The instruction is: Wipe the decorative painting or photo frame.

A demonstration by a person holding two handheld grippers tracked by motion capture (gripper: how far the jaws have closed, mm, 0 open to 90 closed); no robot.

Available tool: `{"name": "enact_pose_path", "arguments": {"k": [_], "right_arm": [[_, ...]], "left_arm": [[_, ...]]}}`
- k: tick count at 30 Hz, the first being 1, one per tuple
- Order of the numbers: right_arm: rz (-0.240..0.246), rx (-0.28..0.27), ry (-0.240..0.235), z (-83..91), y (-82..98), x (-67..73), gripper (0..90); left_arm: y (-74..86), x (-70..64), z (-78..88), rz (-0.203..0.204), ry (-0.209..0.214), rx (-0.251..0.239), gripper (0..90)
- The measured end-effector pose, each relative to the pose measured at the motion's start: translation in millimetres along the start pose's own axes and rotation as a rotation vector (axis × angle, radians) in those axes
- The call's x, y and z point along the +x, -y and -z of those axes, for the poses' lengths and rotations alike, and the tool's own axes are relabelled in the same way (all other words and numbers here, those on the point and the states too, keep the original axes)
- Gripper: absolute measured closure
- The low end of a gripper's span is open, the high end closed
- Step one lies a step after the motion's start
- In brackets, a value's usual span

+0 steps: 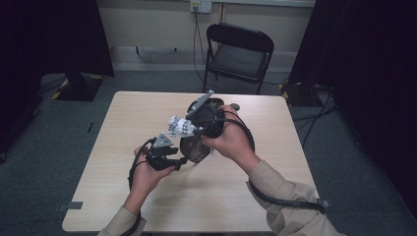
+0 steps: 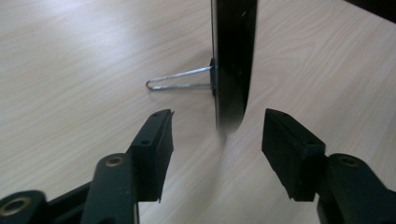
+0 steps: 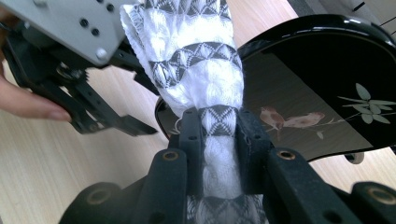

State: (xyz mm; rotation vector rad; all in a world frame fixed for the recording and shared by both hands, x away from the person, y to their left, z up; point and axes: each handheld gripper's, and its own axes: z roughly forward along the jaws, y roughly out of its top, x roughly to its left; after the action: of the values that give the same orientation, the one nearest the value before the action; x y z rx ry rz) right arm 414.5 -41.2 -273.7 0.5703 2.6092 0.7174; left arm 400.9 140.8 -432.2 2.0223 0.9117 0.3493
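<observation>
A black glossy oval frame (image 1: pixel 195 147) painted with birds and leaves (image 3: pixel 317 88) stands upright on the wooden table (image 1: pixel 147 196), propped by a wire stand (image 2: pixel 180 79) at its back. My left gripper (image 2: pixel 219 119) is open, with the frame's thin edge (image 2: pixel 232 65) between its jaws and a gap on each side; from above the left gripper (image 1: pixel 179 162) sits at the frame's left. My right gripper (image 3: pixel 218 121) is shut on a white cloth with a grey pattern (image 3: pixel 196 60). It holds the bunched cloth (image 1: pixel 179 126) just above the frame's top.
A black folding chair (image 1: pixel 238 51) stands beyond the table's far edge, with cables on the floor around it. Black cables trail from both grippers over the forearms. Bare tabletop lies to the left and right of the hands.
</observation>
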Motion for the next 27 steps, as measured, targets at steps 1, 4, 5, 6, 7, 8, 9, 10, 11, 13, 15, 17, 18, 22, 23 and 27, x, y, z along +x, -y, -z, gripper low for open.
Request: {"name": "enact_pose_path", "arguments": {"k": [1,4,5,6,7,8,9,10,11,13,15,17,18,22,23,27], "right_arm": [[0.002,-0.002,0.004,0.5,-0.5,0.0,75.5],[-0.008,-0.004,0.005,2.0,-1.2,-0.2,75.6],[-0.009,-0.004,0.004,2.1,-1.2,-0.4,75.5],[-0.008,-0.003,0.006,2.2,-1.2,-0.2,75.5],[-0.007,-0.001,0.006,2.1,-1.0,0.0,75.5],[-0.005,-0.001,0.008,1.9,-0.8,0.5,75.5],[-0.004,-0.002,0.008,1.9,-0.7,0.8,75.5],[-0.006,-0.001,0.008,1.7,-0.6,1.1,75.5],[-0.003,-0.002,0.008,1.5,-0.5,1.1,75.5],[-0.001,-0.001,0.009,1.3,-0.5,1.0,75.5],[-0.005,0.001,0.011,1.4,-0.9,1.2,75.5],[-0.004,-0.005,0.012,2.2,-1.7,0.6,75.6],[-0.005,-0.009,0.014,2.8,-2.2,0.1,75.5],[-0.02,-0.033,0.023,9.4,-5.9,-3.7,75.6],[-0.024,-0.04,0.028,11.1,-7.0,-5.2,75.5],[-0.042,-0.044,0.046,16.8,-12.2,-9.8,75.6]], "left_arm": [[0.0,0.0,0.0,0.0,0.0,0.0,48.1],[-3.8,-2.1,-5.2,0.002,0.003,-0.011,53.6],[-4.6,-2.5,-6.4,-0.002,0.005,-0.018,54.9],[-5.4,-2.2,-6.9,-0.014,-0.001,-0.019,57.1],[-5.9,-1.6,-7.8,-0.014,-0.006,-0.025,59.4],[-6.2,-1.5,-8.5,-0.013,-0.005,-0.017,60.4],[-6.1,-1.8,-10.0,-0.008,-0.001,-0.017,62.8],[-6.1,-1.4,-10.7,-0.014,-0.007,-0.018,65.6],[-6.0,-1.2,-11.7,-0.012,-0.009,-0.022,68.2],[-5.8,-1.4,-13.0,0.009,0.009,-0.018,75.0],[-6.1,-0.5,-13.0,0.013,0.008,-0.02,76.7],[-5.3,-0.2,-13.2,0.036,0.029,-0.023,77.5],[-4.8,0.6,-13.3,0.045,0.04,-0.026,77.9],[-2.6,1.2,-11.7,0.064,0.056,-0.019,78.5],[-2.6,1.2,-11.7,0.064,0.056,-0.019,78.5],[-3.2,2.4,-6.6,0.058,0.061,0.0,78.5]]}}
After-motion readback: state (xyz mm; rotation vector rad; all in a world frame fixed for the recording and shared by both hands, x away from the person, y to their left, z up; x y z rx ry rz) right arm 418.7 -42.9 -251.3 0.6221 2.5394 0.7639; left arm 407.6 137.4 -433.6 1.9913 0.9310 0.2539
